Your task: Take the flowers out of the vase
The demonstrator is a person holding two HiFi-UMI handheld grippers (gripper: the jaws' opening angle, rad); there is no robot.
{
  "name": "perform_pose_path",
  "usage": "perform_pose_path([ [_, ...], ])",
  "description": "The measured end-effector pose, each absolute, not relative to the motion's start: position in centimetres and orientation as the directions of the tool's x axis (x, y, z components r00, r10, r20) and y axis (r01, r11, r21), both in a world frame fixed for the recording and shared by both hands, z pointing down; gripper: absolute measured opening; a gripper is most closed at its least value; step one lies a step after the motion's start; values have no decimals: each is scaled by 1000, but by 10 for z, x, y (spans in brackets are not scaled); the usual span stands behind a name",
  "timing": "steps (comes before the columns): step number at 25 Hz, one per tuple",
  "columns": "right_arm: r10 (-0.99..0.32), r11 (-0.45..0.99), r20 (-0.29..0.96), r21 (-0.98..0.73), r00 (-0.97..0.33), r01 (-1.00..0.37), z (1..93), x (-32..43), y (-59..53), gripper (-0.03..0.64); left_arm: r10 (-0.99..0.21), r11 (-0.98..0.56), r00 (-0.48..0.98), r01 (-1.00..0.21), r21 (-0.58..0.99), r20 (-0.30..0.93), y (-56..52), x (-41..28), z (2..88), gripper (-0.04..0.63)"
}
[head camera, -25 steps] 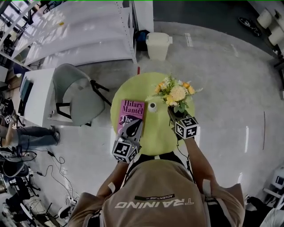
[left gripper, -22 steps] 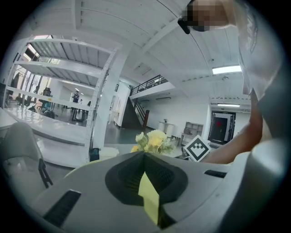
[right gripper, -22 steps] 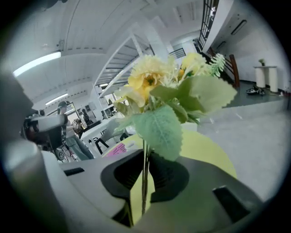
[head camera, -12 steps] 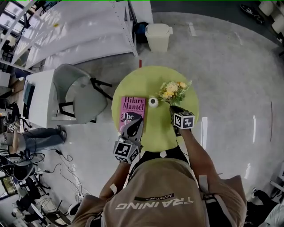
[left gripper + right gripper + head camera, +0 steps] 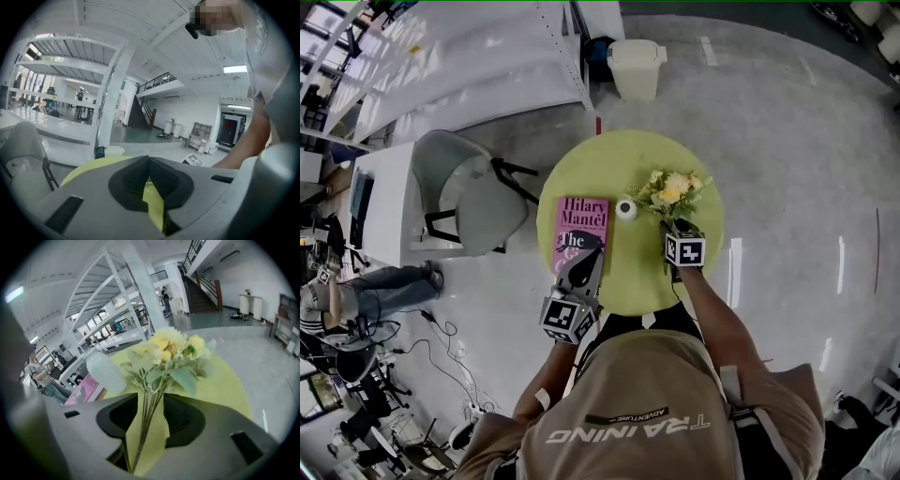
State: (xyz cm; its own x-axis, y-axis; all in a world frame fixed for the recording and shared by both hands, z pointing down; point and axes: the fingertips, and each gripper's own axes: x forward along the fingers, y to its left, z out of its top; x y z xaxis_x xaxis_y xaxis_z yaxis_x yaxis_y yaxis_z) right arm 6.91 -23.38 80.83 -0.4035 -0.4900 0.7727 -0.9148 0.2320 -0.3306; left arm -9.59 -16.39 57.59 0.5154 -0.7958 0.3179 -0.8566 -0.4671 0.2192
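My right gripper [image 5: 675, 228] on the table's [image 5: 619, 159] right, jaws just spread wide, flowers [image 5: 673, 190] lying loose between them, vase [image 5: 625, 209] left, left gripper [image 5: 579, 269] over book [image 5: 581, 220], jaws together, empty.

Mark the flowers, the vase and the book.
flowers [image 5: 673, 189], head view, on the yellow blossoms.
vase [image 5: 625, 208], head view, on its white top.
book [image 5: 582, 218], head view, on the pink cover.

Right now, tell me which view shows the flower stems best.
The right gripper view: the flower stems run between the right gripper's jaws, which have just been opening and stand clear of them. The head view shows only small blooms from above; the left gripper view shows none.
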Motion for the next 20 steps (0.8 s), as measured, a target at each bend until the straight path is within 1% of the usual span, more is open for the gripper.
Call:
perform_pose_path([
  [3, -519, 257, 769, -275, -373, -926, 798, 72, -231, 175, -797, -465, 516, -856, 226, 314, -163, -95, 577, 6],
  [4, -533, 267, 763, -259, -366, -928, 794, 72, -229, 155, -797, -465, 517, -855, 229, 313, -163, -95, 577, 6],
  [5, -547, 277, 754, -247, -364, -929, 788, 71, -226, 107, -796, -465, 519, -854, 233, 311, -162, -94, 578, 6],
  [6, -560, 290, 743, -240, -368, -926, 782, 70, -223, 79, -796, -467, 521, -852, 237, 308, -161, -93, 578, 6],
  [8, -586, 323, 716, -223, -379, -920, 767, 68, -218, 2, -797, -471, 526, -849, 238, 299, -162, -92, 577, 6],
  [11, -627, 356, 669, -210, -399, -911, 740, 70, -212, 2, -801, -476, 528, -848, 234, 284, -163, -89, 571, 6],
  [13, -645, 384, 621, -239, -444, -892, 718, 69, -206, 2, -803, -480, 528, -848, 227, 275, -162, -87, 567, 6],
  [15, -652, 447, 540, -293, -532, -845, 692, 61, -201, 2, -807, -483, 528, -848, 220, 264, -162, -87, 563, 6],
  [17, -631, 542, 446, -331, -635, -772, 666, 46, -196, 2, -811, -483, 527, -848, 218, 254, -162, -89, 559, 6],
  [20, -583, 644, 364, -338, -726, -686, 632, 28, -185, 0, -813, -484, 529, -847, 220, 243, -162, -88, 552, 6],
])
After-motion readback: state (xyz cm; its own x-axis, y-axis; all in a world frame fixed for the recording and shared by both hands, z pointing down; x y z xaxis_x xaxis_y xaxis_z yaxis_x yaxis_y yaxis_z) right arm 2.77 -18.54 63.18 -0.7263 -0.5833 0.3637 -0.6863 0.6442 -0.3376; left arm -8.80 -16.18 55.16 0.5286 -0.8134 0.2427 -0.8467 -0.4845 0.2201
